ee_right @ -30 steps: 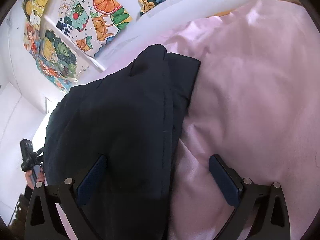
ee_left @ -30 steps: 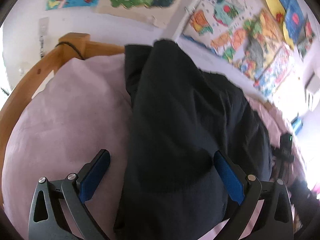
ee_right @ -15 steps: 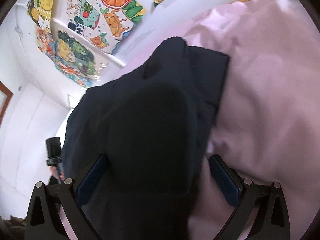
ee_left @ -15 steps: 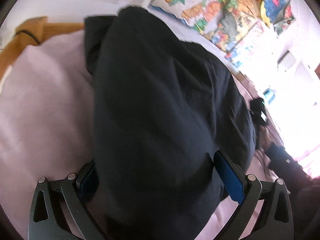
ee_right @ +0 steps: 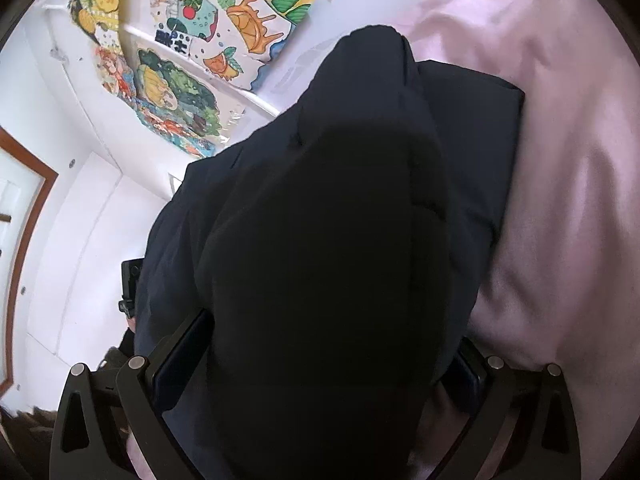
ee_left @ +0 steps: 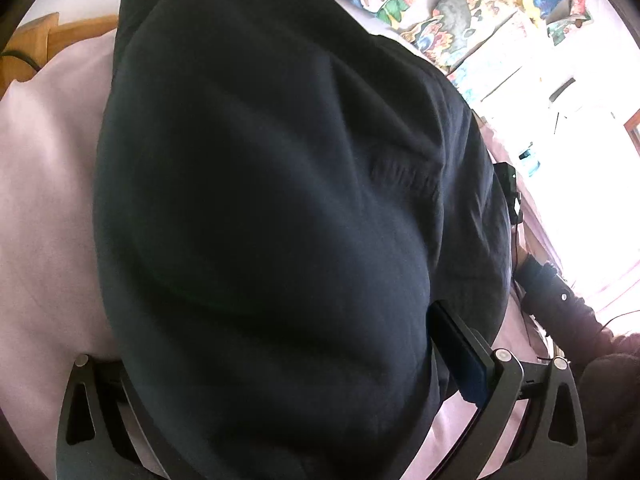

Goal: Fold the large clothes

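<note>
A large dark navy garment (ee_left: 272, 200) lies on a pink bed sheet (ee_left: 44, 208) and fills most of both views; it also shows in the right wrist view (ee_right: 328, 240). My left gripper (ee_left: 288, 364) stands wide open with the cloth bulging between its fingers; the right blue pad (ee_left: 460, 352) shows, the left one is hidden by cloth. My right gripper (ee_right: 324, 344) is also open, with the garment's folded mass between its fingers (ee_right: 180, 344).
The pink sheet (ee_right: 560, 184) stretches to the right in the right wrist view. A wooden bed frame (ee_left: 36, 48) curves at the far left. Colourful posters (ee_right: 224, 40) cover the white wall behind. A small black device (ee_left: 510, 188) is by the bed's edge.
Both grippers moved forward over the garment. The cloth now sits between the fingers of each and covers more of both views. The jaws stayed open.
</note>
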`<state>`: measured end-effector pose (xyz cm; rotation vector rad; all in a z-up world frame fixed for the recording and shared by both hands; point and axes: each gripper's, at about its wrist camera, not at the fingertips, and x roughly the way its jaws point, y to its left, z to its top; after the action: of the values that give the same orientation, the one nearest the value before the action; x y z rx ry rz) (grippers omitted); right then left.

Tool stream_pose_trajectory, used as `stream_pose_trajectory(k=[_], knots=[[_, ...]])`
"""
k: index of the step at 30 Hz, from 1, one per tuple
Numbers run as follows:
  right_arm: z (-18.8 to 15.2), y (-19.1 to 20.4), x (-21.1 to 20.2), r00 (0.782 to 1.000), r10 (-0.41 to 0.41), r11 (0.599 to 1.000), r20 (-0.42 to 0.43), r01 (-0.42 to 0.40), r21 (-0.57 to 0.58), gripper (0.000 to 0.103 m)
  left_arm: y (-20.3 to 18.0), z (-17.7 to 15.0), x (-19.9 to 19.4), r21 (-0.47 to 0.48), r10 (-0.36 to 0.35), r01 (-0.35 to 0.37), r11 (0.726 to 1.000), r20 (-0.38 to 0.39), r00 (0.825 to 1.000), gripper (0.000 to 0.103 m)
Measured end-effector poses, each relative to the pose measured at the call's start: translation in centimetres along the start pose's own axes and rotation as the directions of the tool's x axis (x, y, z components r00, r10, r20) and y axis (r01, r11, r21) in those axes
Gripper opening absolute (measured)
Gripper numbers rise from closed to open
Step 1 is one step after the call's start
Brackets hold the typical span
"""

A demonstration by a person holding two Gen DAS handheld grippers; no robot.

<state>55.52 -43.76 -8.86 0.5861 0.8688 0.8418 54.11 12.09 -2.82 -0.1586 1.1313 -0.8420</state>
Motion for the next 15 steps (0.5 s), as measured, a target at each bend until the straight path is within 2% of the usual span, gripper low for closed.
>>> stream_pose_trajectory(k=[6,8,11,12,15], knots=[[-0.3,0.0,0.1,1.0,0.0,1.0,0.018,0.0,-0.008,0.103,-1.2,-0.4,-0.3,0.028,0.025,-0.026,0.999,0.017,1.0,0.102],[-0.5,-0.3,0.0,1.0,0.011,1.0,0.026,-0.011,-0.014,0.103,-1.4,-0.6,-0.9,0.028,-0.008,0.007,1.0,0.035,0.999,0.102],[-0.7,-0.3,0.0,0.999,0.032,0.999,0.041,-0.031,-0.025,0.103,-1.1,-0.9,-2.2,0.015,-0.099,0.098,0.995,0.083,0.992,0.102],[-0.8,-0.4,-0.1,0.998,0.038,0.999,0.044,-0.037,-0.027,0.103,-1.0,-0.8,-2.4,0.012,-0.103,0.103,0.995,0.087,0.991,0.102],[-0.6,0.0,0.1,0.998,0.037,0.999,0.045,-0.036,-0.025,0.103,0.5,-0.4,-1.2,-0.046,-0.021,0.023,0.999,0.03,0.999,0.102]])
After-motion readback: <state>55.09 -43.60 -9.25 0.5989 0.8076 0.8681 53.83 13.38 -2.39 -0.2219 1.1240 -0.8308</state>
